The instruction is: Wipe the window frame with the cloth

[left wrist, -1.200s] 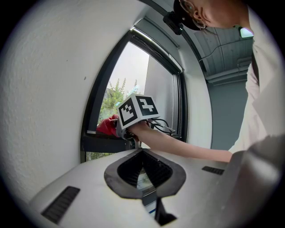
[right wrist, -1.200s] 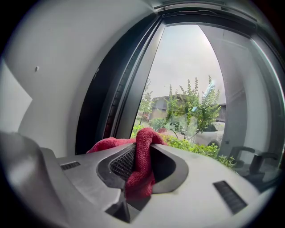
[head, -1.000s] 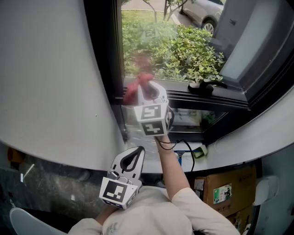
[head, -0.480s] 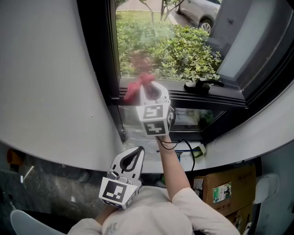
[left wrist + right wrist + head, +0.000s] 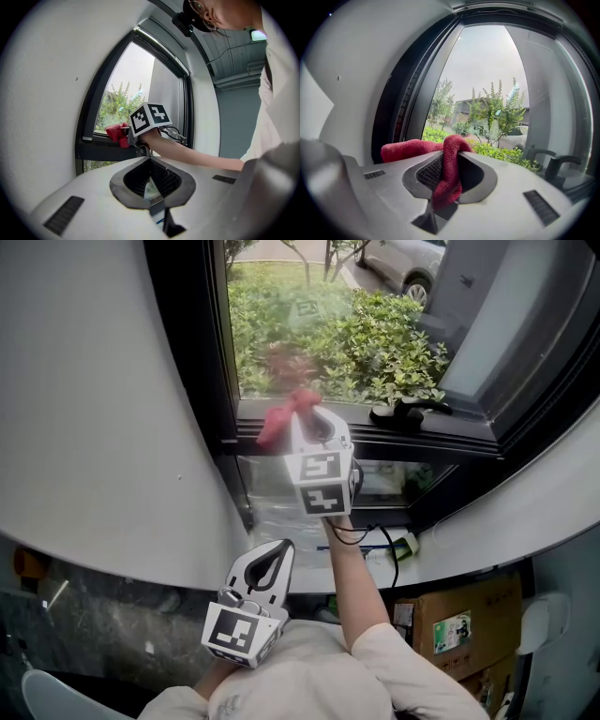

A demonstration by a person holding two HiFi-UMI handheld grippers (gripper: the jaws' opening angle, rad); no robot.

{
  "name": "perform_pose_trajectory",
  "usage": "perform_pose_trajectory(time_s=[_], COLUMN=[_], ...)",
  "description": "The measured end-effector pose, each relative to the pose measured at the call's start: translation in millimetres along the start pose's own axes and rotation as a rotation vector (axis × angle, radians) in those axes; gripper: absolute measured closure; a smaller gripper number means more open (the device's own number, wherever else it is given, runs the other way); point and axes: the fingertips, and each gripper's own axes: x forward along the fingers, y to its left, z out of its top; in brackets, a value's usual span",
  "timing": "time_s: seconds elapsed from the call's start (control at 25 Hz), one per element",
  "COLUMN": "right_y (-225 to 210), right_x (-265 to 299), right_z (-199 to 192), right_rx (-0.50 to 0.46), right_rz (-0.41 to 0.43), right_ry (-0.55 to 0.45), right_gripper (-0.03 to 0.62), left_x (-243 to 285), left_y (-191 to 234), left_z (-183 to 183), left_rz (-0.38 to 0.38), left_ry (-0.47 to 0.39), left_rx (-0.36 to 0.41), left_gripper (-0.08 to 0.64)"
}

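Note:
A red cloth [image 5: 279,420] is bunched against the dark window frame's lower rail [image 5: 394,439], close to the left corner. My right gripper [image 5: 305,416] is shut on the cloth, which folds between its jaws and spills out leftward [image 5: 446,164]. The frame's left upright [image 5: 405,101] rises just beyond the cloth. My left gripper [image 5: 279,549] hangs low near the person's chest, well below the window, shut with nothing in it. From the left gripper [image 5: 150,160] view the cloth [image 5: 116,133] rests on the sill beside the right gripper's marker cube [image 5: 149,118].
A black window handle [image 5: 408,412] sits on the rail right of the cloth. An open sash [image 5: 506,324] angles in at the right. A curved white wall [image 5: 94,427] lies to the left. A cable and charger [image 5: 403,547] and a cardboard box [image 5: 450,634] lie below.
The right gripper and cloth have slid a little rightward along the lower rail, away from the left upright. The left gripper has stayed put.

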Motion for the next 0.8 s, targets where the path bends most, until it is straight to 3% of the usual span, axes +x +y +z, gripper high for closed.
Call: perform_pose_trajectory(time_s=[0.8], right_y=[-34.6], right_x=[-12.6], right_z=[-10.8], right_rx=[0.026], right_rz=[-0.027], right_ry=[-0.006], right_gripper=[0.511], left_x=[8.1], left_y=[-13.6], left_z=[-0.5], left_rz=[-0.018], left_ry=[0.003], left_rx=[0.0], left_gripper=[0.552])
